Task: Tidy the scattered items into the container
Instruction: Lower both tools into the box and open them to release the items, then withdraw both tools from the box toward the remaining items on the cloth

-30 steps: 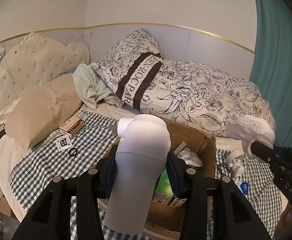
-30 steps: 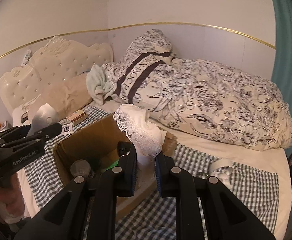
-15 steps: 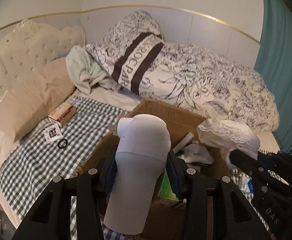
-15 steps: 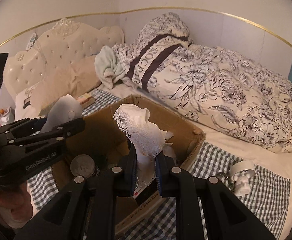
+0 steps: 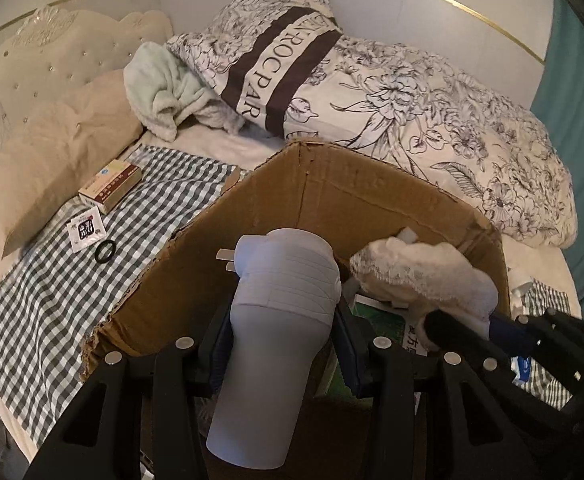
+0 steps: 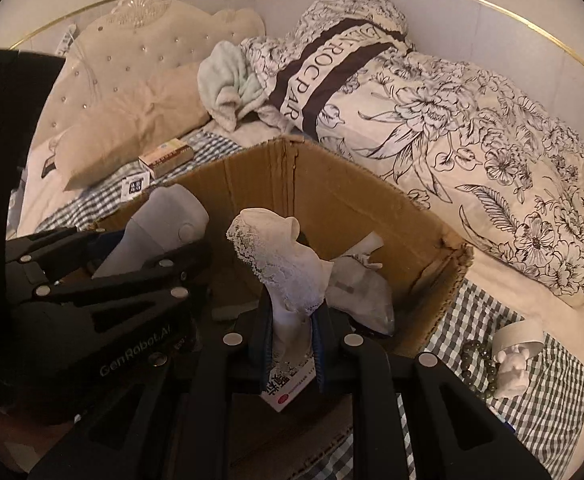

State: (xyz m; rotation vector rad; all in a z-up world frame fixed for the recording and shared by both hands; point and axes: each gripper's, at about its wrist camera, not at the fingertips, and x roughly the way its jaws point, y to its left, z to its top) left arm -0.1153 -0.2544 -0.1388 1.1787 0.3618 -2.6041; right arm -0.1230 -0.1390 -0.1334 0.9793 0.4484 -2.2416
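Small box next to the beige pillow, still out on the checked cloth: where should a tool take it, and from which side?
The small box lies flat on the checked cloth, one long side close to the pillow. Probably come from above and close on its two short ends, since the pillow crowds one long side. Both tools are full now: left holds the gray bottle, right the lace sock.

Both grippers are advancing from beside the cardboard box (image 5: pixel 372 200) to positions over its open interior. The left gripper (image 5: pixel 284 344) is carrying the white bottle (image 5: pixel 280 320) inward, and the right gripper (image 6: pixel 292 336) is lowering the lace cloth (image 6: pixel 280 256) between the box walls.
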